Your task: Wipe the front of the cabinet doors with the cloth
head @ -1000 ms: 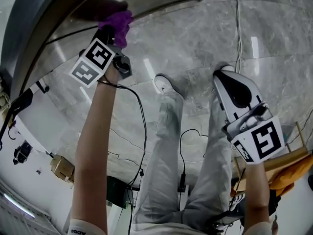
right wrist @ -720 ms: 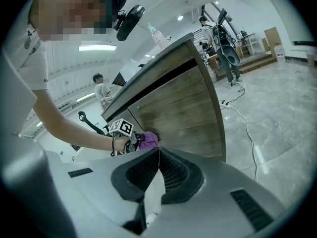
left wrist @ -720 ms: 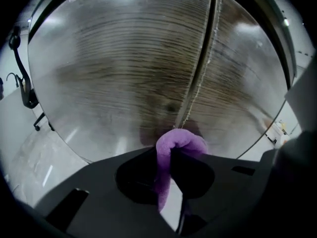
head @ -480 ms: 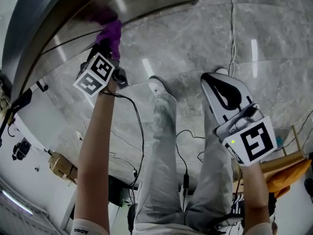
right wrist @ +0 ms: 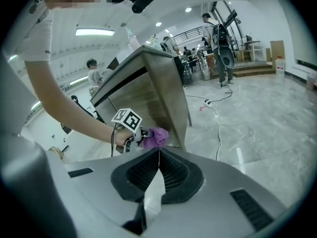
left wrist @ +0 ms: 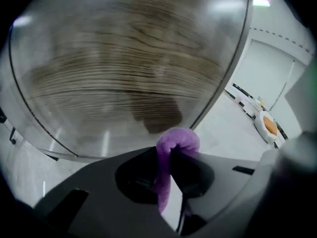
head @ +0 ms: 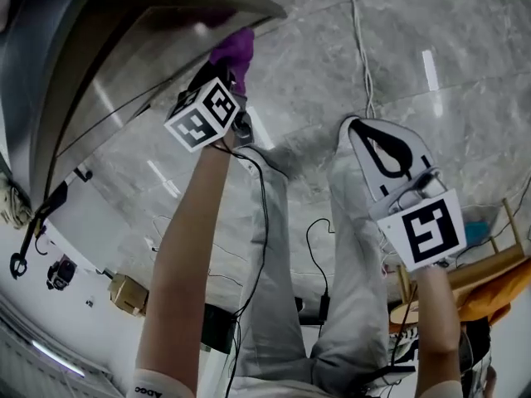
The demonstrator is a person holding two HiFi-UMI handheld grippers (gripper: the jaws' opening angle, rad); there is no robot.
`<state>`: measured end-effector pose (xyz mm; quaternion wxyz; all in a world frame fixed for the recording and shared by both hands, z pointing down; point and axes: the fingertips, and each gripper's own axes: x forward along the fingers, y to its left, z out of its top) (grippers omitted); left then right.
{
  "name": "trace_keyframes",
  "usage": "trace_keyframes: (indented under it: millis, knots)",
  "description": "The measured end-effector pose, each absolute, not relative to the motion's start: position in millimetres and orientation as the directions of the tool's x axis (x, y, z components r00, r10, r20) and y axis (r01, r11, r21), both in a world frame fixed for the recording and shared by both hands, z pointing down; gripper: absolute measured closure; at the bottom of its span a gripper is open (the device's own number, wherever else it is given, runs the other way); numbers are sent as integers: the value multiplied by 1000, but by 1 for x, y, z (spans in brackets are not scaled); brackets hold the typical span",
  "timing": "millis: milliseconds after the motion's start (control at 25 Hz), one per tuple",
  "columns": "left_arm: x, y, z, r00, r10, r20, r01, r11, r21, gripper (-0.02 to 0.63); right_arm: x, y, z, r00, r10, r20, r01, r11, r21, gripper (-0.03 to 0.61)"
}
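Purple cloth (left wrist: 178,139), pinched in my left gripper (left wrist: 171,155) fingers, sits at the cabinet door (left wrist: 124,58) edge and may slip off; right gripper (right wrist: 159,152) fingers pressed together.

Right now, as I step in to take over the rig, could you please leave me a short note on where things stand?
Left gripper: shut on the purple cloth, held up to the wood-fronted cabinet door, low down near its end edge. I can't confirm that the cloth touches the door.
Right gripper: shut, empty, held away from the cabinet.
Done: the cloth is gripped and in place. The door shows no sign of which areas have been wiped.
Left: it is probably safest to treat the rest of the front as unwiped and work away from this corner.
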<state>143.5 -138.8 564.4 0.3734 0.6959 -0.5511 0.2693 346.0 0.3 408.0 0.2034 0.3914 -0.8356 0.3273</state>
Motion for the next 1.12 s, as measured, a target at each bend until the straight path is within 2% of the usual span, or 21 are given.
trace_keyframes:
  millis: [280,520,760,1120]
  knots:
    - [189,-171,580,219,-525,823,-976,-115,186,555,397,8,438,-563,-527,637,-824,421,-380,551]
    - [173,-175,582,210,-522,827,-976,-68,205,555,396,28,447,-546,-520,657,-835,399,-379,551]
    - [116,-164,580,155,-519,841,-984,-9,176,555,353,36,449,-573,-483,662,-811,447,-377,551]
    - [-10,-148,573,58,-528,847,-990,82,118,555,259,28,446,-633,-448,632,-761,512,-399,551]
